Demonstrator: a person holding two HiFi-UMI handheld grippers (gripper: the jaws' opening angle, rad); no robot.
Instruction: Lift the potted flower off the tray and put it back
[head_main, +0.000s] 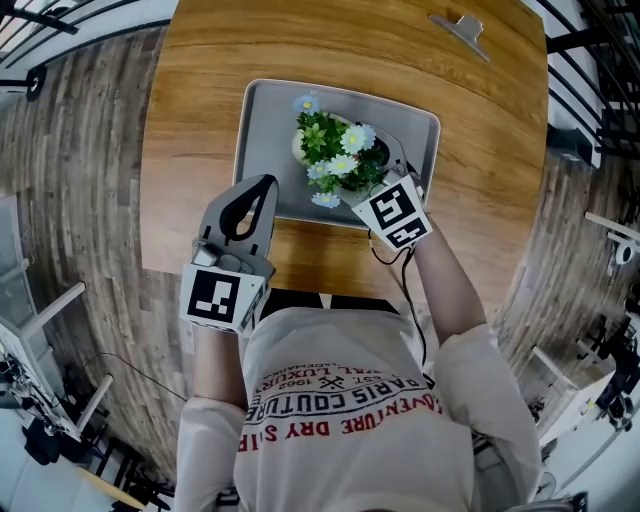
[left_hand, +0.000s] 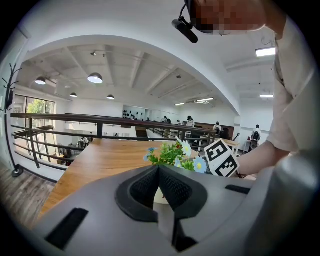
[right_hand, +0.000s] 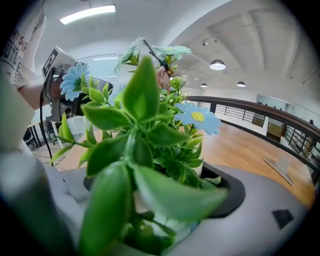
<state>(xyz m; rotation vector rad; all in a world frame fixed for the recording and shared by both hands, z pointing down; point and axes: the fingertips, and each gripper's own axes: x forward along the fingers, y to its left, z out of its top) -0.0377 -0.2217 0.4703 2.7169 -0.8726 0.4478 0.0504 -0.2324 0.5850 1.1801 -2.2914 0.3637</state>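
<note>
Nearest the head camera: the person's printed shirt (head_main: 350, 410), with both forearms reaching over the near edge of the table (head_main: 200, 90).

The potted flower (head_main: 340, 155) (white pot, green leaves, blue and white blooms) is over the right half of the grey tray (head_main: 262, 125), which lies mid-table. Cannot tell from these views whether the pot base rests on the tray or has cleared it.

Next out, the right claw (head_main: 368, 183) comes at the pot from the near-right, low under the foliage. Right gripper view: jaws spread to the pot's girth, with a dark pad on either side of the white wall and apparently against it. Leaves fill the frame. Judged: grasping the pot, and low on the body so the stems aren't crushed and the plant hangs upright.

Further out, the left claw (head_main: 260, 184) is over the tray's near-left part, well apart from the plant. Left gripper view: jaws clenched together, nothing between them. Judged: parked clear, not bracing the tray — one claw should suffice for a light pot.

Far right on the table is a small grey metal piece (head_main: 462, 28), uninvolved.
</note>
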